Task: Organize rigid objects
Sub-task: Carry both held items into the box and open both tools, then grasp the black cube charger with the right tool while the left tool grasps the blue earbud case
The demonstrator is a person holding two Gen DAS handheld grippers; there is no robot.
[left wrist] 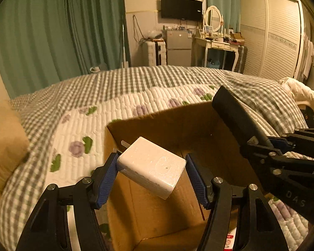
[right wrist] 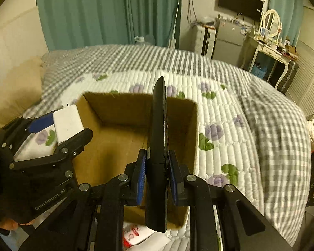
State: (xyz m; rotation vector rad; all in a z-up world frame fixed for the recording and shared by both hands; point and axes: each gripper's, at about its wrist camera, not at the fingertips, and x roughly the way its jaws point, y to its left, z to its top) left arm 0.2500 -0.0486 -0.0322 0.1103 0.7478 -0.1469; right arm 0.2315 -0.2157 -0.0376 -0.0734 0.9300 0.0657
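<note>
An open cardboard box [left wrist: 157, 123] [right wrist: 106, 108] sits on the bed. My left gripper [left wrist: 151, 174] is shut on a white plug charger [left wrist: 151, 167], tilted, over the box's left rim; the charger also shows in the right wrist view [right wrist: 68, 123]. My right gripper [right wrist: 157, 168] is shut on a black remote control [right wrist: 159, 138], held on edge above the box's right half. In the left wrist view the remote [left wrist: 236, 115] slants over the box's right side.
The bed has a quilted cover [left wrist: 106, 96] with checks and purple flowers. A red-and-white package [right wrist: 134, 235] lies by the box's near edge. A tan pillow [left wrist: 4, 146] lies left. A fridge [left wrist: 178, 46], dressing table [left wrist: 219, 46] and wardrobe stand beyond.
</note>
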